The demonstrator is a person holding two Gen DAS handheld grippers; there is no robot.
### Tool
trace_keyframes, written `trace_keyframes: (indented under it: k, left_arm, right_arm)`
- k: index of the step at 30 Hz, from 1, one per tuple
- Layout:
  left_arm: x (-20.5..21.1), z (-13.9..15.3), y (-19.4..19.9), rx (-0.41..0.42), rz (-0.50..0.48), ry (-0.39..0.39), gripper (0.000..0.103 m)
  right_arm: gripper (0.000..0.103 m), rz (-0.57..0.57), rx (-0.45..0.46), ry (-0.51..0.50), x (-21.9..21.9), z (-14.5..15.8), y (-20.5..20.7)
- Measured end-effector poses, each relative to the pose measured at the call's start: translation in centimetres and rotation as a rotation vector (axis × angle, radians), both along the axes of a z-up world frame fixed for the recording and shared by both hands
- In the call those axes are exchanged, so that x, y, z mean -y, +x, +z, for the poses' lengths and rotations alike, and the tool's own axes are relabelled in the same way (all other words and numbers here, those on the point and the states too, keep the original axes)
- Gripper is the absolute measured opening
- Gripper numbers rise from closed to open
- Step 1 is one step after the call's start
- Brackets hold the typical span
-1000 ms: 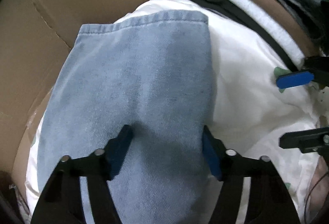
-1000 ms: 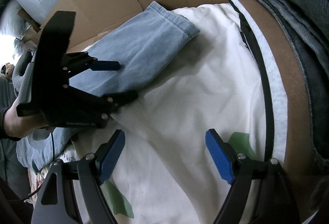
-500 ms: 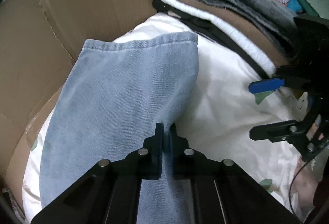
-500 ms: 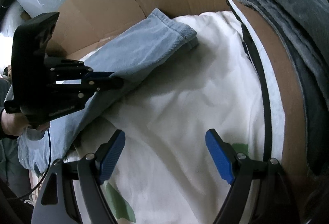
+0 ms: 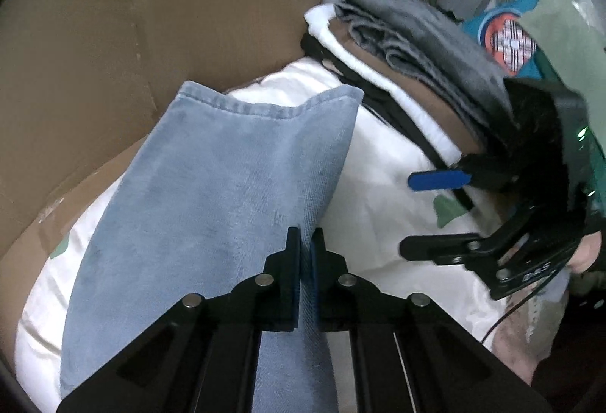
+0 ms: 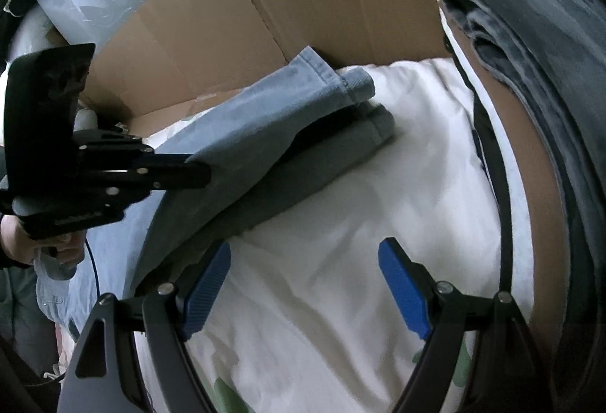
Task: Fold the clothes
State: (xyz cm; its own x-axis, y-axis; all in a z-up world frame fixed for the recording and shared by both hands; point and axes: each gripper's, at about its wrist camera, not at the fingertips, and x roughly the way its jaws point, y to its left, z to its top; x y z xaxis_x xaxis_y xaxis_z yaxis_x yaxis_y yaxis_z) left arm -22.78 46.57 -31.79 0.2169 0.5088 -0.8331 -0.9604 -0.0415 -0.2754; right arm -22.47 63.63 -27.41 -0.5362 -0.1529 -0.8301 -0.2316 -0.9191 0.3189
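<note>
Light blue jeans (image 5: 227, 186) lie lengthwise over a white cloth with green shapes (image 5: 386, 186), their hem toward the cardboard. My left gripper (image 5: 306, 242) is shut on the right edge of a jeans leg and lifts it. In the right wrist view the upper jeans leg (image 6: 246, 125) hangs raised from the left gripper (image 6: 197, 170) while the lower leg stays flat beneath. My right gripper (image 6: 303, 288) stands open above the white cloth (image 6: 378, 186), nothing between its blue pads. It also shows in the left wrist view, the right gripper (image 5: 420, 212) open at the right.
A stack of folded clothes (image 5: 416, 45), grey over brown, white and black, sits at the right (image 6: 530, 53). Brown cardboard walls (image 5: 113, 34) rise behind and to the left (image 6: 265, 4). A person's hand (image 6: 22, 235) holds the left tool.
My left gripper closed on the edge of the jeans leg and rose, pulling the upper leg off the lower one. The right gripper stayed open and shifted slightly.
</note>
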Motion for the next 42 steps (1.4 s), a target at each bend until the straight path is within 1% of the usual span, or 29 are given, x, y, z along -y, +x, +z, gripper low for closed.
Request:
trace_keyframes:
  k: [9, 13, 16, 20, 22, 24, 28, 29, 33, 38, 42]
  left_arm:
    - [0.7, 1.8, -1.1, 0.033, 0.028, 0.032, 0.004]
    - [0.7, 2.1, -1.8, 0.046, 0.044, 0.039, 0.004]
    - [0.8, 2.2, -2.2, 0.061, 0.056, 0.04, 0.004]
    - [1.0, 2.4, -2.5, 0.071, 0.068, 0.044, 0.004]
    - [1.0, 2.3, -2.7, 0.079, 0.073, 0.043, 0.004]
    - [0.9, 2.1, -2.8, 0.085, 0.076, 0.04, 0.004]
    - [0.8, 1.6, -2.7, 0.095, 0.066, 0.034, 0.004]
    - [0.7, 1.5, -2.7, 0.096, 0.063, 0.031, 0.004]
    - [0.2, 0.8, -2.1, 0.104, 0.048, 0.019, 0.004]
    - [-0.7, -0.4, -0.7, 0.099, 0.013, -0.011, 0.004]
    - [-1.5, -1.8, 0.5, 0.092, -0.013, -0.049, 0.004]
  right_arm:
    - [0.08, 0.016, -0.02, 0.008, 0.0, 0.1, -3.2]
    - [0.08, 0.033, -0.028, 0.023, 0.1, 0.2, -5.1]
    - [0.08, 0.051, -0.026, 0.033, 0.3, -0.2, -6.9]
    - [0.079, 0.073, -0.014, 0.014, 1.0, -1.3, -8.7]
    - [0.075, 0.087, -0.007, 0.023, 1.3, -1.9, -9.1]
    - [0.066, 0.106, 0.014, 0.042, 1.6, -2.7, -9.1]
    - [0.063, 0.091, 0.057, 0.072, 1.2, -3.8, -7.9]
    - [0.061, 0.086, 0.065, 0.077, 1.1, -4.0, -7.5]
    - [0.061, 0.076, 0.081, 0.09, 0.4, -4.4, -6.2]
    - [0.061, 0.01, 0.108, 0.089, -1.4, -5.1, -4.7]
    - [0.06, -0.034, 0.101, 0.054, -2.8, -5.0, -3.5]
